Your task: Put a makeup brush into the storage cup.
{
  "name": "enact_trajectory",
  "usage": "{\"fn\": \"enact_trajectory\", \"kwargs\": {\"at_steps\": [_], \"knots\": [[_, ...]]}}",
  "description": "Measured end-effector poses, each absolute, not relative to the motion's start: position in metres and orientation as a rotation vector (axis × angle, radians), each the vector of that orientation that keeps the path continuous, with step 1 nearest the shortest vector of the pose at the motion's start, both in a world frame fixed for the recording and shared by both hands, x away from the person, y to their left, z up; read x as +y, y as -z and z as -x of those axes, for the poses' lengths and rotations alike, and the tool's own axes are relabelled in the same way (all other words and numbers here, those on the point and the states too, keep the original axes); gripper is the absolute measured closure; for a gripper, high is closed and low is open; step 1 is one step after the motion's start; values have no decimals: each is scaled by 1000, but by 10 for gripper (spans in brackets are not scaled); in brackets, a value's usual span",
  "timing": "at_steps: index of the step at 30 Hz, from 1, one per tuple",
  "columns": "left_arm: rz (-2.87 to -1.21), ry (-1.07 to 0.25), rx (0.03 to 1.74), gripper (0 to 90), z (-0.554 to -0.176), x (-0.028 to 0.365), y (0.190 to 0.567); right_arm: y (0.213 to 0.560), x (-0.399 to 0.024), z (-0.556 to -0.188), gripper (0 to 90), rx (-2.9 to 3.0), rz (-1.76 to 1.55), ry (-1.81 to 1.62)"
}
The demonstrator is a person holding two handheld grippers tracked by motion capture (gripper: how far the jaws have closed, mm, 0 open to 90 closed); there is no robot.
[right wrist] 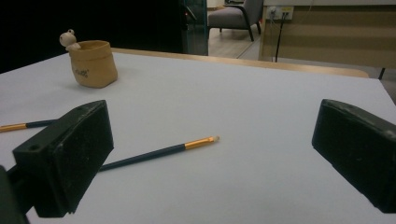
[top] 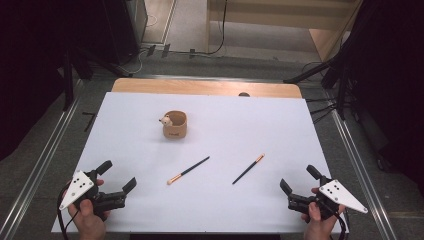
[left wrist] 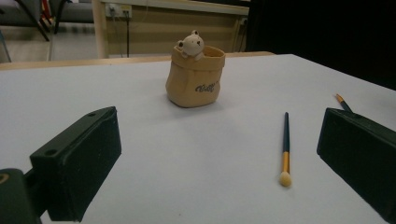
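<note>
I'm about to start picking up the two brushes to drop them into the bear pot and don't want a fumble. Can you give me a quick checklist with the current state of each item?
1. Left gripper jaws open, nothing between them: ok.
2. Right gripper jaws open, nothing between them: ok.
3. Left brush lying flat on the white table, free of other things: ok.
4. Right brush lying flat, apart from the left brush: ok.
5. Bear pot upright, mouth facing up: ok.
6. Inside of the pot free of anything: cannot tell.
</note>
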State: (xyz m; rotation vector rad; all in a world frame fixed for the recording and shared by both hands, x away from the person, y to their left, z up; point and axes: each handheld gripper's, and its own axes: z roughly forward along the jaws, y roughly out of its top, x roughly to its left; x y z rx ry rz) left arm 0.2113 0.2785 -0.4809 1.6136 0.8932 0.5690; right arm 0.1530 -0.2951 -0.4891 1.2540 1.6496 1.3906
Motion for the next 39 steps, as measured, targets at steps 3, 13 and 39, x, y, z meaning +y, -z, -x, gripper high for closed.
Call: {"fn": "enact_trajectory", "kwargs": {"at_steps": [3,13,39], "knots": [[-1623,-570,894,0,-210,277,482,485,-294,-152,0,1646,-1240,-1395],[-1621,-570,890,0,-209,276,480,462,-291,-156,0,1670,-1200,-1416],[-1629,-567,883,0,-208,271,480,431,-265,-212,9,2009,-1169,-1318]]}}
